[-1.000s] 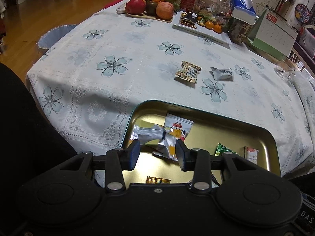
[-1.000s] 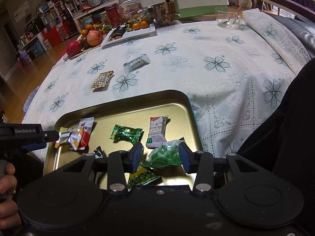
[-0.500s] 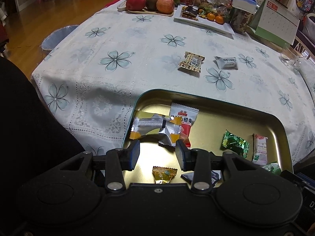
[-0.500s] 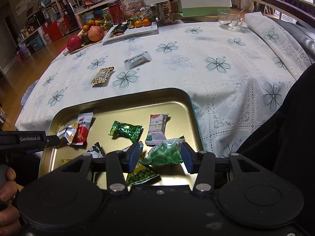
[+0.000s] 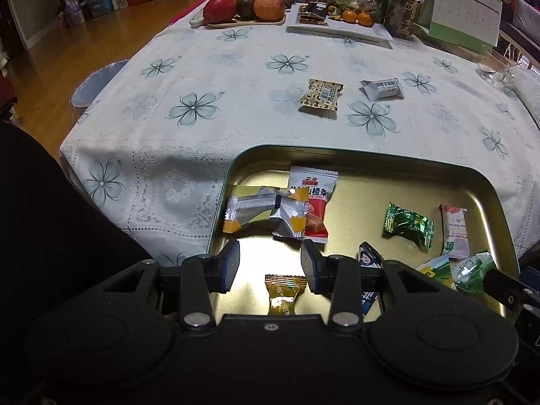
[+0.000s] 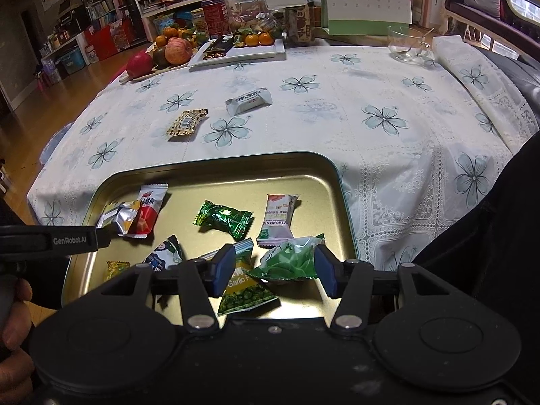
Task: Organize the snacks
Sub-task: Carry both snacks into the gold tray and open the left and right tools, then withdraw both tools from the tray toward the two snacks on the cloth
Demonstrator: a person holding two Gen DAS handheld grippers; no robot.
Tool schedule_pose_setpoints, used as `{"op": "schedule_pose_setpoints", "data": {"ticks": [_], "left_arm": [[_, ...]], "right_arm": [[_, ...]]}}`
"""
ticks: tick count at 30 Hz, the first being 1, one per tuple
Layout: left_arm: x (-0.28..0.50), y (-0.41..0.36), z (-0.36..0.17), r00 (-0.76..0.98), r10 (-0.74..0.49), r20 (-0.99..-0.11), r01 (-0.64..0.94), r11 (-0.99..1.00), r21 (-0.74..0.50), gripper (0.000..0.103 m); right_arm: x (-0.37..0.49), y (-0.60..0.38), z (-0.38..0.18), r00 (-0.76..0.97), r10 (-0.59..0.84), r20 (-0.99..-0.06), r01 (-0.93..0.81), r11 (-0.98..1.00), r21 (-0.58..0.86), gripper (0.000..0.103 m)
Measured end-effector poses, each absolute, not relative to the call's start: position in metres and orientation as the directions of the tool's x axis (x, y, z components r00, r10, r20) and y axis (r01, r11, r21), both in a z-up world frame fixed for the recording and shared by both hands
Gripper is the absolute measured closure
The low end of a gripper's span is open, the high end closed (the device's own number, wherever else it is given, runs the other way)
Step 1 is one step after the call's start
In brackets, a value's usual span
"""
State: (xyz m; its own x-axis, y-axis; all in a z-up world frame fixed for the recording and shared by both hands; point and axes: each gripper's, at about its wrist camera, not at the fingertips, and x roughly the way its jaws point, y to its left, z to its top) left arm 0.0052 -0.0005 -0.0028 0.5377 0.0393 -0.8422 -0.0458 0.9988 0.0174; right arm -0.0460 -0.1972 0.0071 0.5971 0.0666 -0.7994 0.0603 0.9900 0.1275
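A gold tin tray (image 5: pixel 371 160) (image 6: pixel 219 163) sits at the near table edge with several wrapped snacks in it. My left gripper (image 5: pixel 270 265) is open and empty over the tray's near left part. A silver-and-yellow packet (image 5: pixel 263 207) lies just beyond its tips, partly on a red-and-white packet (image 5: pixel 314 189). My right gripper (image 6: pixel 275 271) hangs over the near right part, its jaws opening. A green packet (image 6: pixel 290 263) lies loose between them, on a garlic pea packet (image 6: pixel 244 290); the left pad stands clear of it. A brown patterned packet (image 5: pixel 320 96) (image 6: pixel 187 123) and a grey-white packet (image 5: pixel 383 89) (image 6: pixel 248 101) lie on the tablecloth.
Across the far table edge stand a fruit board (image 5: pixel 243 10), a white plate of oranges (image 5: pixel 337 25), jars, a tissue box, a desk calendar (image 5: pixel 462 10) and a glass cup (image 6: pixel 405 45). A hand (image 6: pixel 13 307) holds the left gripper. Dark clothing fills both near corners.
The silver-and-yellow packet, earlier between my left fingers, now lies in the tray beyond them. My right jaws have widened around the green packet, which has settled lower.
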Motion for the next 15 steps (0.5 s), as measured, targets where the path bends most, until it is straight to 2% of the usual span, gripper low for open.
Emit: {"op": "schedule_pose_setpoints", "data": {"ticks": [15], "left_arm": [[0.0013,-0.0003,-0.0071,0.466,0.052,-0.883,-0.038,0.999,0.039,0.055]], "right_arm": [[-0.0439,-0.1904,0.0064,0.55,0.062,-0.833,0.046,0.993,0.105,0.047]]}}
